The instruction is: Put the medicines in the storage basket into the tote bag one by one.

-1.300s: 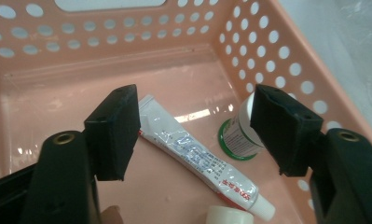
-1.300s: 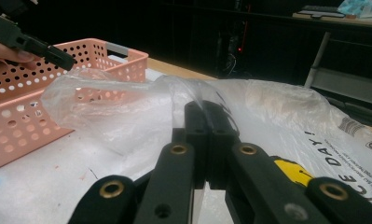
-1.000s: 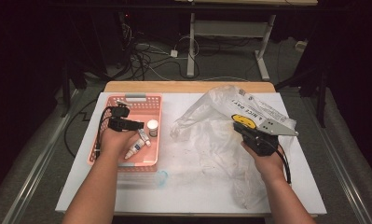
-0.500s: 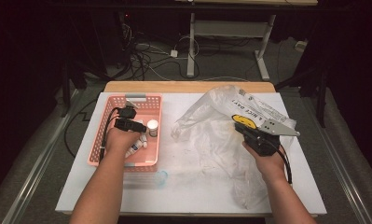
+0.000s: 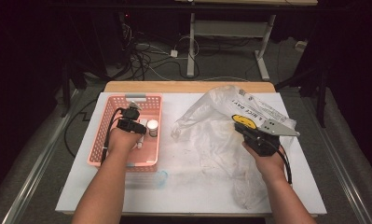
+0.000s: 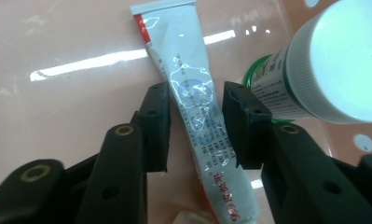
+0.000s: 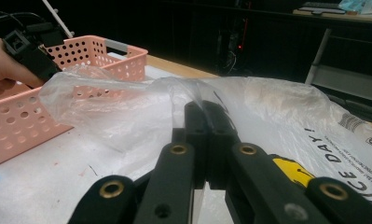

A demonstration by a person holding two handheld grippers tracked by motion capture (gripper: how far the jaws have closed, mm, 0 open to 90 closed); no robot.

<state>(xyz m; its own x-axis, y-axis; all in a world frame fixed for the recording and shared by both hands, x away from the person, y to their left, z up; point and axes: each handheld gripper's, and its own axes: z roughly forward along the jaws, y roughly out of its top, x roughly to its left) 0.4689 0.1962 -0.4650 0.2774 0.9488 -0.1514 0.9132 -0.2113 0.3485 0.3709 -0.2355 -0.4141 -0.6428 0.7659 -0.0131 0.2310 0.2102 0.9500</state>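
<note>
On the white counter (image 5: pixel 193 186) we count one pink basket (image 5: pixel 99 149), at about nine o'clock from the counter's middle. Inside it we can make out two things: one squeeze tube (image 6: pixel 197 126) lying flat on the basket floor and one upright bottle with a white cap (image 5: pixel 152 127). In the left gripper view the bottle (image 6: pixel 323 70) stands just beside the tube, at its two o'clock.

The left gripper (image 5: pixel 136 133) reaches down into the basket. Its own view shows its two jaws parted, one on each side of the tube, close to it but with a sliver of basket floor visible at either side, so they straddle the tube without pressing it.

Just outside the basket's near edge, at six o'clock from it, one small round bluish mark or disc (image 5: pixel 161 177) lies on the counter; we cannot tell what it is.

Toward three o'clock, one crumpled clear plastic bag (image 5: pixel 211 135) spreads over the counter, printed with one yellow smiley face (image 5: pixel 244 121) and dark lettering. The right gripper (image 5: pixel 242 129) sits on the bag. In its own view its two jaws are pressed together on a fold of the plastic bag (image 7: pixel 127 112), with film rising between their tips. The basket (image 7: pixel 30 116) shows beyond at ten o'clock.
</note>
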